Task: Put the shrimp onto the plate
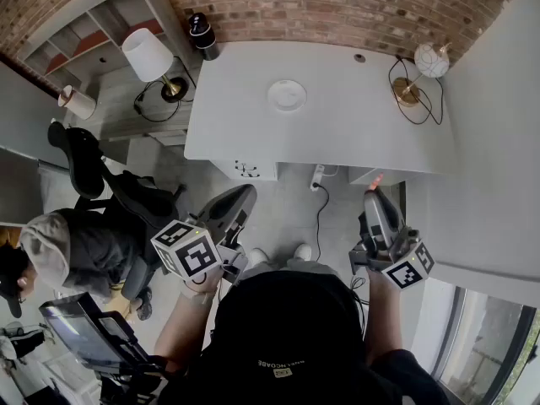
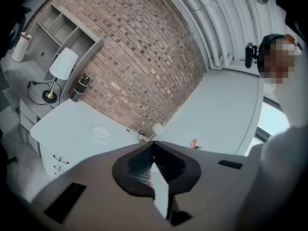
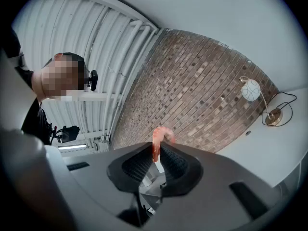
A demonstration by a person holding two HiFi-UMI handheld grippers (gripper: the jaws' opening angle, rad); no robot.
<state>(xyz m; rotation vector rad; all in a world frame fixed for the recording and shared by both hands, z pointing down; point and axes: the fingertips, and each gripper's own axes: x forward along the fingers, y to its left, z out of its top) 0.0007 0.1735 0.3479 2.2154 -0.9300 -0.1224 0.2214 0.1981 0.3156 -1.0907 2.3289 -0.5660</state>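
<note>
A small white plate lies near the middle of the white table; it also shows as a faint disc, the plate, in the left gripper view. My right gripper is shut on a pink shrimp, whose curled end sticks up past the jaws; in the head view the shrimp is a pink speck at the tip. This gripper hangs short of the table's near edge, tilted upward. My left gripper is shut with nothing in it, also short of the table.
On the table stand a ball lamp with a brass base at the far right and a dark bottle at the far left corner. A white-shaded lamp and shelves stand left. A seated person is at the left.
</note>
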